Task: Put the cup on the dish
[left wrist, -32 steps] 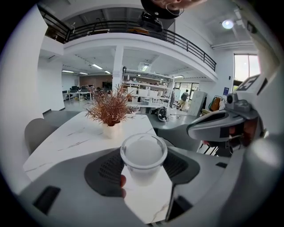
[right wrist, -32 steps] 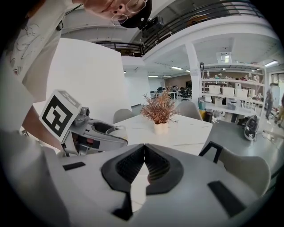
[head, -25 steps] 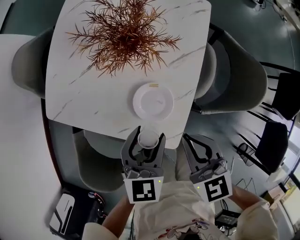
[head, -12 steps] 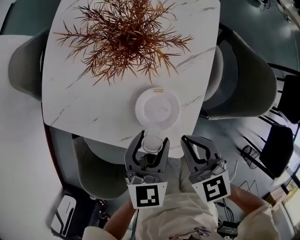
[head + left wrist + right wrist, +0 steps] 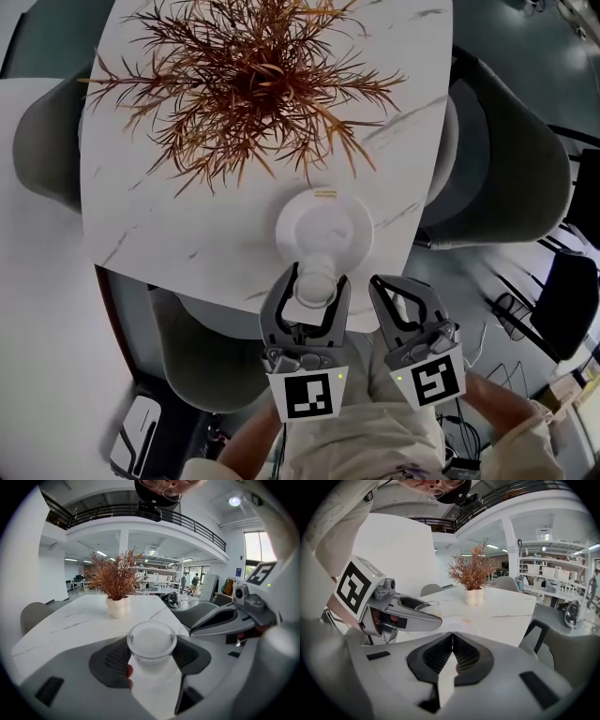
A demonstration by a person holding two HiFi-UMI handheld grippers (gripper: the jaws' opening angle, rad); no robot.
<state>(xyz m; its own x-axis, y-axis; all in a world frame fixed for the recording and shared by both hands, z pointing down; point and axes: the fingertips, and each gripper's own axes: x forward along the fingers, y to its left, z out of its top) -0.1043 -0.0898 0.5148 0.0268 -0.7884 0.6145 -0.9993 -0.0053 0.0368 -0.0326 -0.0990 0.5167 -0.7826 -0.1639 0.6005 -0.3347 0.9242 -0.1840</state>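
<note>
Table log: we are viewing a white tabletop with thin grey veining, squarish with rounded corners. Its near edge is passing beneath the jaws of the left gripper. A round white dish is lying flat on the top directly ahead of that gripper, close to the near edge. A small yellowish strip is sitting at the dish's far rim; we cannot tell whether they touch. Farther ahead and slightly left, a white pot is standing upright, holding a rust-brown dried plant.
</note>
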